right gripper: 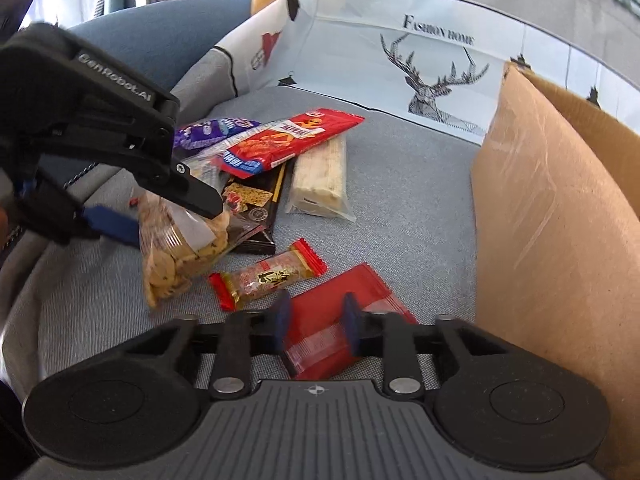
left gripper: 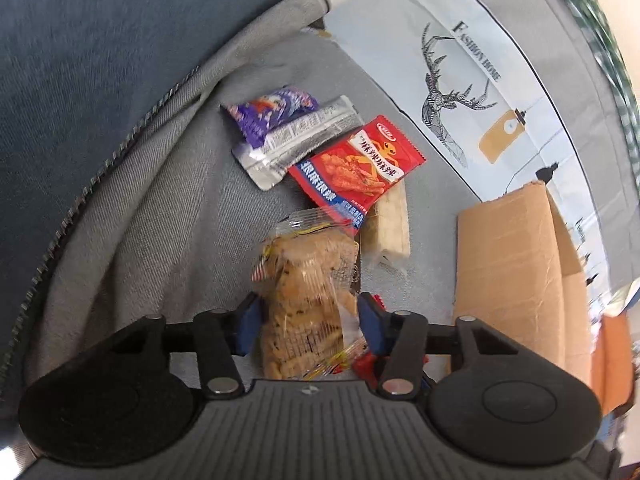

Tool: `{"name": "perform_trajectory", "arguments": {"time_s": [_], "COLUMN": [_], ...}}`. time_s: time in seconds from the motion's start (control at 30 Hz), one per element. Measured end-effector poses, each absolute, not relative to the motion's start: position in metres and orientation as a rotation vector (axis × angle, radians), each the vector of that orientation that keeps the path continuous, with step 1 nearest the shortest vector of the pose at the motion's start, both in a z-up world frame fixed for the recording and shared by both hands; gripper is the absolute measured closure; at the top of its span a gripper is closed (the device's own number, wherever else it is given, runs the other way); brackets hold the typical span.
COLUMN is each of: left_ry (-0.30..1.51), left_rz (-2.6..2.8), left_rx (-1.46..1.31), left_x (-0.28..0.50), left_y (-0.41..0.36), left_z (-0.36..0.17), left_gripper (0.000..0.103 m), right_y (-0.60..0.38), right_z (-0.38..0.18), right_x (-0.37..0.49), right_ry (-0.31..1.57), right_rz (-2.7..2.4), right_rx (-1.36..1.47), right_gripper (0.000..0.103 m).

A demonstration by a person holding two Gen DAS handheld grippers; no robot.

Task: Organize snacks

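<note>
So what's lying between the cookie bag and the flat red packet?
A small red-and-gold candy bar lies between the cookie bag and flat red packet, shown in the right wrist view.

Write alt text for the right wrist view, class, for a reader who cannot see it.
The right hand-held gripper pinches a flat red snack packet on a grey cushion. To the left, the left hand-held gripper holds a clear bag of biscuits; a cardboard box stands at right.
</note>
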State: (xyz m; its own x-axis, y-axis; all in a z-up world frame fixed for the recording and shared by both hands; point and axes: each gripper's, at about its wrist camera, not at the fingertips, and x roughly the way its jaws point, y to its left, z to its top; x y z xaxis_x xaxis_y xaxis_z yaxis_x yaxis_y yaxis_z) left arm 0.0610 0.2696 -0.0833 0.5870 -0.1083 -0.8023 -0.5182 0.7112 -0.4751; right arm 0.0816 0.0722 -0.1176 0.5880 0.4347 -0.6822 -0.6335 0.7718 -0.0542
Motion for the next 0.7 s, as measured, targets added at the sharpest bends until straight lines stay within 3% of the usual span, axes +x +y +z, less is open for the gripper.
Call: {"name": "perform_trajectory", "arguments": {"time_s": [0.1, 0.4, 0.5, 0.63, 0.7], "left_ry": [0.915, 0.936, 0.944, 0.957, 0.967], "left_rz": [0.272, 0.298, 0.313, 0.320, 0.316], "left_rx": [-0.703, -0.626, -0.612, -0.622, -0.630], "left_x": [0.057, 0.051, 0.052, 0.054, 0.055], "left_y": [0.266, 0.264, 0.264, 0.265, 0.266], "left_z": [-0.075, -0.069, -0.071, -0.075, -0.077], "left_gripper": [0.050, 0.049, 0.049, 0.043, 0.042], "right_y": [0.071, 0.066, 0.065, 0.065, 0.065], "right_z": [-0.116, -0.106, -0.107, -0.108, -0.109], "right_x": [0.077, 0.061, 0.066, 0.073, 0.078], "right_ry": [0.696, 0.641, 0.662, 0.685, 0.698], "right_rz": [0.653, 0.657, 0.636, 0.623, 0.622], "right_rx": [-0.326, -0.362, -0.328, -0.288, -0.253], "right_gripper": [0.099, 0.099, 0.089, 0.060, 0.055]}}
